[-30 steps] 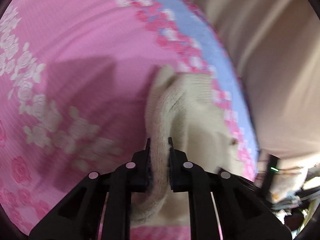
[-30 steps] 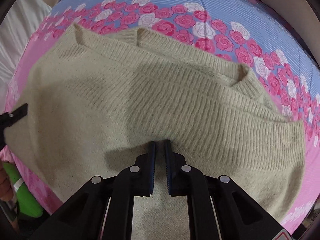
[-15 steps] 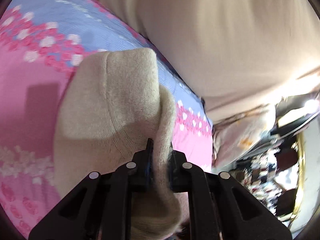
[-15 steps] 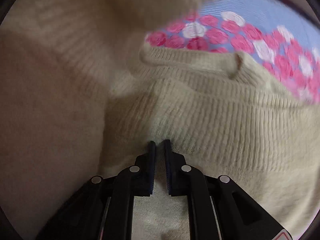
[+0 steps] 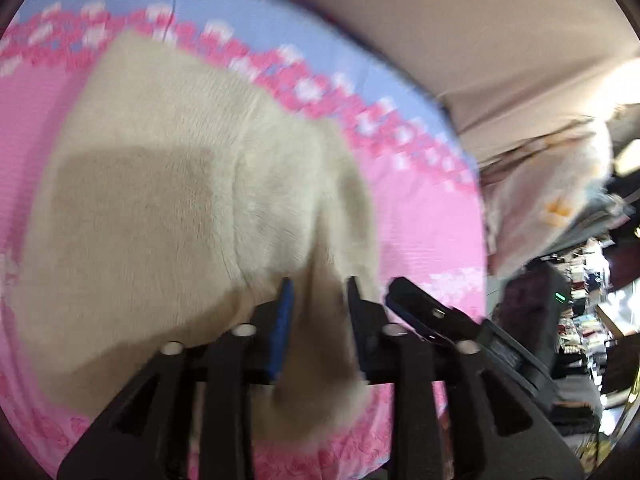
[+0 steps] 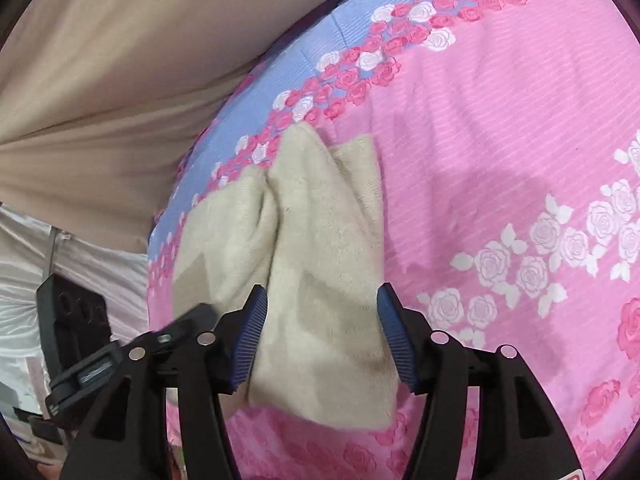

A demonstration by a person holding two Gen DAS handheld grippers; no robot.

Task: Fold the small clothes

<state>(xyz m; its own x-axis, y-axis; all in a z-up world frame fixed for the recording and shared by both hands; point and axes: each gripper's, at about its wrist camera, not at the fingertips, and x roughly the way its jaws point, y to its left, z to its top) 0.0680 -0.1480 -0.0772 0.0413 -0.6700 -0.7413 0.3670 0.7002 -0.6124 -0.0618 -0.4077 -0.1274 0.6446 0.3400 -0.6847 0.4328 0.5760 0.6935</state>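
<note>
A cream sweater (image 6: 316, 280) lies folded on the pink floral bed (image 6: 500, 160). Both tools, left (image 5: 318, 292) and right (image 6: 322, 312), have just opened, releasing it; lift straight up, avoiding snagging the knit.

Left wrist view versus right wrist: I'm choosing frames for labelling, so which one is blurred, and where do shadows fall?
Left wrist view: motion-smeared throughout, the floral bedsheet print streaked, a blocky shadow on the cream sweater. Right wrist view: sharp, roses crisp, soft shadows on the pink sheet right of the sweater; fisheye bends the bed's edge in both.
</note>
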